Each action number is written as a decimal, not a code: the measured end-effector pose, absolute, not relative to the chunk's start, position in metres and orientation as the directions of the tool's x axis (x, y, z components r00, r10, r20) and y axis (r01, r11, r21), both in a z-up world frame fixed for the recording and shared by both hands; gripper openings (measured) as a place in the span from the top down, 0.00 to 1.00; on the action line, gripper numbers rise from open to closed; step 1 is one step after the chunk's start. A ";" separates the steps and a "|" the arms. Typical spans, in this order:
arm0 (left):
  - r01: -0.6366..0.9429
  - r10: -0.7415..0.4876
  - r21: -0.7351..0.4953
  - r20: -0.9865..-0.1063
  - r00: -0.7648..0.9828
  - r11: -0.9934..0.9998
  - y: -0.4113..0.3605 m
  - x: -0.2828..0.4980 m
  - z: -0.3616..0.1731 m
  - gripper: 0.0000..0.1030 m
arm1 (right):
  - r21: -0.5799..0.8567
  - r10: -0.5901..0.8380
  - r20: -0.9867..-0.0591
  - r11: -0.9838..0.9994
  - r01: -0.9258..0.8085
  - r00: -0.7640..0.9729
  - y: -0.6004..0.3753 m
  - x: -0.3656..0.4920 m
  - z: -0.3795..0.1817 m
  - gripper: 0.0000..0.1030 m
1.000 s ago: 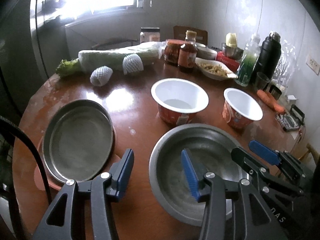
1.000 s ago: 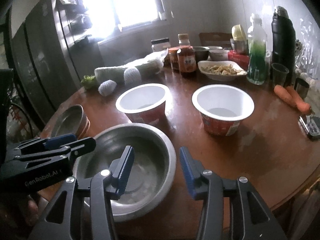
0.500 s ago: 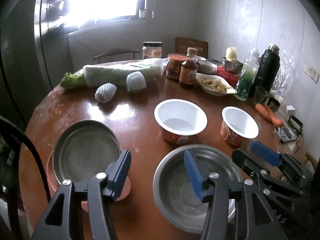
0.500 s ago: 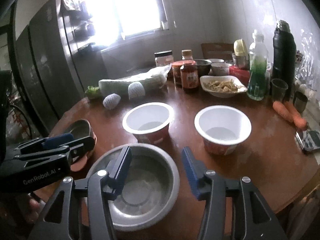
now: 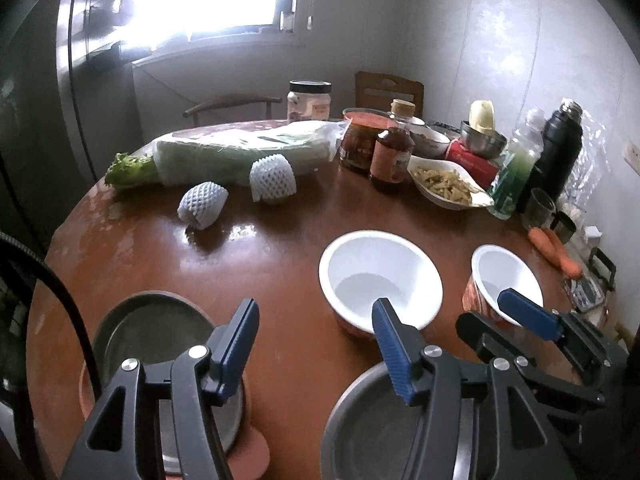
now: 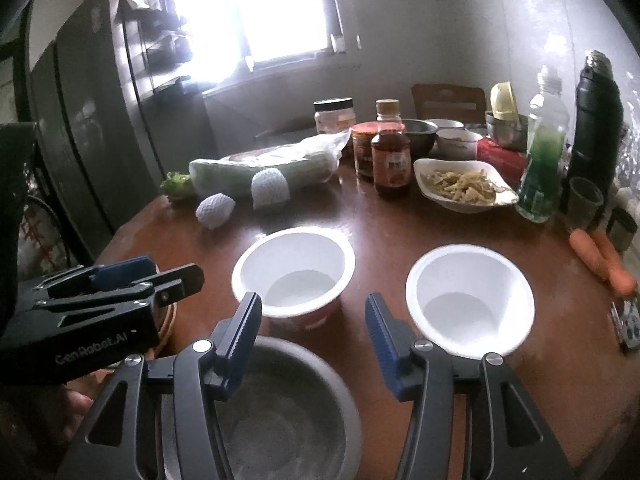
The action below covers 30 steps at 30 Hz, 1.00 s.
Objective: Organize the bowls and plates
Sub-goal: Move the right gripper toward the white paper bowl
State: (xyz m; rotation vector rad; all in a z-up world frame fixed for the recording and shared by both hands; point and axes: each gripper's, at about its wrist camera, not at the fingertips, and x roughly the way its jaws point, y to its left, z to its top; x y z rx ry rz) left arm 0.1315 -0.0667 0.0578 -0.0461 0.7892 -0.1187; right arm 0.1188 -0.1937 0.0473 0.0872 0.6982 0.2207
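Two hand-held grippers hover over a round brown table (image 5: 288,264). The left gripper (image 5: 316,346) has its blue-padded fingers (image 5: 236,346) spread apart with nothing between them; bare tabletop shows in the gap. Below its left finger sits a grey metal plate (image 5: 148,332) on a pink mat (image 5: 250,450). Below its right finger lies a metal bowl (image 5: 360,436). The right gripper (image 6: 314,338) is also parted and holds nothing. The same metal bowl (image 6: 288,408) lies under its left finger. Just beyond its fingertips stand two white paper bowls, one (image 6: 294,272) ahead of the left finger, the other (image 6: 470,300) beside the right finger. Jars, bottles and wrapped vegetables crowd the far edge.
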 end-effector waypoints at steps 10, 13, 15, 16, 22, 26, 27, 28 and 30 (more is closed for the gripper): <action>0.077 -0.134 -0.111 -0.736 0.663 0.991 -0.066 0.168 0.054 0.41 | 0.118 0.203 -0.672 0.979 -0.168 0.712 -0.196 0.159 0.041 0.46; 0.075 -0.132 -0.109 -0.754 0.643 0.991 -0.068 0.177 0.048 0.41 | 0.116 0.205 -0.691 0.978 -0.173 0.694 -0.194 0.167 0.036 0.46; 0.077 -0.136 -0.112 -0.763 0.632 0.991 -0.069 0.182 0.045 0.41 | 0.117 0.208 -0.698 0.977 -0.178 0.685 -0.193 0.171 0.034 0.46; 0.074 -0.135 -0.114 -0.769 0.625 0.991 -0.069 0.184 0.043 0.41 | 0.115 0.207 -0.702 0.977 -0.178 0.681 -0.193 0.172 0.033 0.46; 0.075 -0.135 -0.112 -0.791 0.596 0.991 -0.073 0.196 0.033 0.41 | 0.101 0.201 -0.729 0.977 -0.188 0.654 -0.190 0.182 0.026 0.46; 0.084 -0.135 -0.106 -0.802 0.581 0.991 -0.077 0.201 0.030 0.41 | 0.108 0.209 -0.741 0.975 -0.194 0.638 -0.189 0.186 0.022 0.46; 0.087 -0.137 -0.107 -0.806 0.575 0.990 -0.079 0.203 0.029 0.41 | 0.108 0.208 -0.744 0.975 -0.193 0.634 -0.189 0.187 0.020 0.46; 0.087 -0.141 -0.111 -0.809 0.571 0.990 -0.079 0.204 0.028 0.41 | 0.111 0.211 -0.747 0.975 -0.195 0.630 -0.188 0.188 0.019 0.46; 0.088 -0.151 -0.123 -0.816 0.558 0.988 -0.079 0.206 0.024 0.41 | 0.111 0.211 -0.754 0.974 -0.196 0.623 -0.187 0.190 0.016 0.46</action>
